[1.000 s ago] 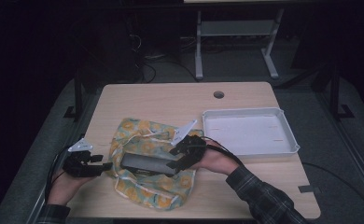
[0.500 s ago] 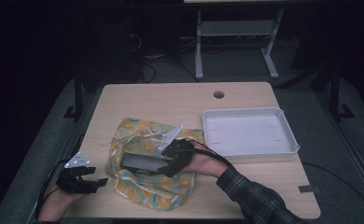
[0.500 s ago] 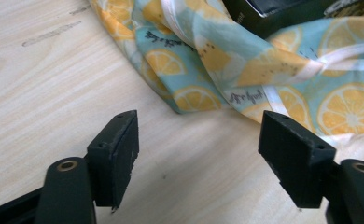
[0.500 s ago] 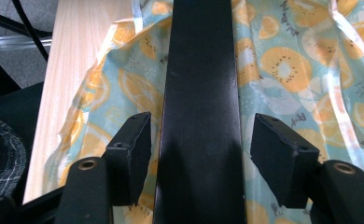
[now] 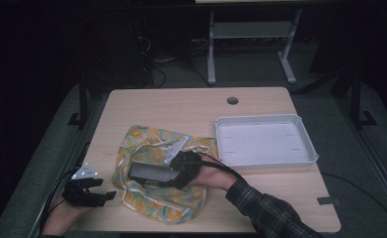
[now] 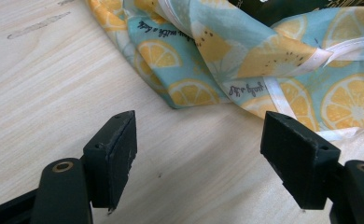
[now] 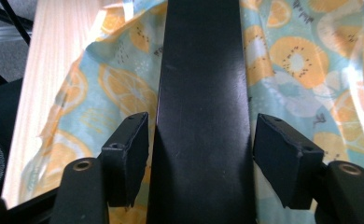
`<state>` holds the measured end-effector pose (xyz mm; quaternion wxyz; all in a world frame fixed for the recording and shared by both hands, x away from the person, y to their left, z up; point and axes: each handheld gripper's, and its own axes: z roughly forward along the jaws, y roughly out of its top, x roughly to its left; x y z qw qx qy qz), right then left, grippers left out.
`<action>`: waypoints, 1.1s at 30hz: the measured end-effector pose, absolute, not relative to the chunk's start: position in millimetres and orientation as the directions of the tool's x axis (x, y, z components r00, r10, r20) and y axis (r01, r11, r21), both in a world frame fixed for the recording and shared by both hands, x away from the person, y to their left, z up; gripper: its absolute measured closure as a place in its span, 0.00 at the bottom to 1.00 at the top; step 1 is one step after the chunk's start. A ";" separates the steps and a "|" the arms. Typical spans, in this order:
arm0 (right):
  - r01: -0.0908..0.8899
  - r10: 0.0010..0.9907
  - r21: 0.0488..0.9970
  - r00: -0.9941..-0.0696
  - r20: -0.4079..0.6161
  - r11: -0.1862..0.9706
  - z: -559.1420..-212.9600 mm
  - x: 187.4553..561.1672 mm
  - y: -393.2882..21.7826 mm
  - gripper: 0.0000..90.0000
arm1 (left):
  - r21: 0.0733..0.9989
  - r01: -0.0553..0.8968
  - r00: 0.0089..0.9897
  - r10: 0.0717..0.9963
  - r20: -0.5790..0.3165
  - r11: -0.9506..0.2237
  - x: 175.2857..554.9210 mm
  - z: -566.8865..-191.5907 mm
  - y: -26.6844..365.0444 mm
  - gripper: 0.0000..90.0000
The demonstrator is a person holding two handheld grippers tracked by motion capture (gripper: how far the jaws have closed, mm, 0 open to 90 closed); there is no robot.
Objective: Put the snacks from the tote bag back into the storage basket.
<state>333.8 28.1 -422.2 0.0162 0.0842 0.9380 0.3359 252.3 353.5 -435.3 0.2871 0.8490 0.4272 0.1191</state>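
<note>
Spanning most of the high view, the pale wooden surface [image 5: 181,106] carries everything here, with a small round hole [image 5: 232,100] near its far edge. Next in size, a white tray [image 5: 308,148] sits on the right half of the surface, well apart from the claws. To its left lies a crumpled cloth [image 5: 154,201] printed with orange and lemon slices on pale blue, edged in white trim; in the left gripper view its folded corner [image 6: 203,93] rests on the wood just beyond the jaws. On top of the cloth, near its middle, lies a flat black case [image 5: 152,173], long and smooth-faced.

The right claw [image 5: 176,174] rests at the right end of that case, borne by a hand in a plaid sleeve [image 5: 266,210]. In the right gripper view the case [image 7: 201,93] runs straight between the 2 jaws, and a narrow gap shows at each pad, so the jaws straddle it without pressing; they have just been opening.

The left claw [image 5: 107,197] hovers at the surface's near left corner, just beside the cloth's edge. Its jaws stand wide apart over bare wood with nothing between them, and they too have just been opening.
</note>
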 end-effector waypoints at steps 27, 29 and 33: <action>0.117 0.154 0.557 -0.988 -0.020 0.822 -445.3 332.2 39.2 0.46 | 0.585 0.653 0.617 0.786 -0.041 -0.481 253.6 -436.6 351.0 0.29; 0.107 0.150 0.555 -0.988 -0.032 0.825 -444.8 331.1 39.6 0.47 | 0.584 0.653 0.618 0.785 -0.043 -0.482 253.7 -436.9 351.1 0.29; 0.104 0.149 0.553 -0.988 -0.037 0.827 -443.7 330.3 39.6 0.47 | 0.586 0.652 0.619 0.784 -0.045 -0.482 253.7 -437.2 350.5 0.29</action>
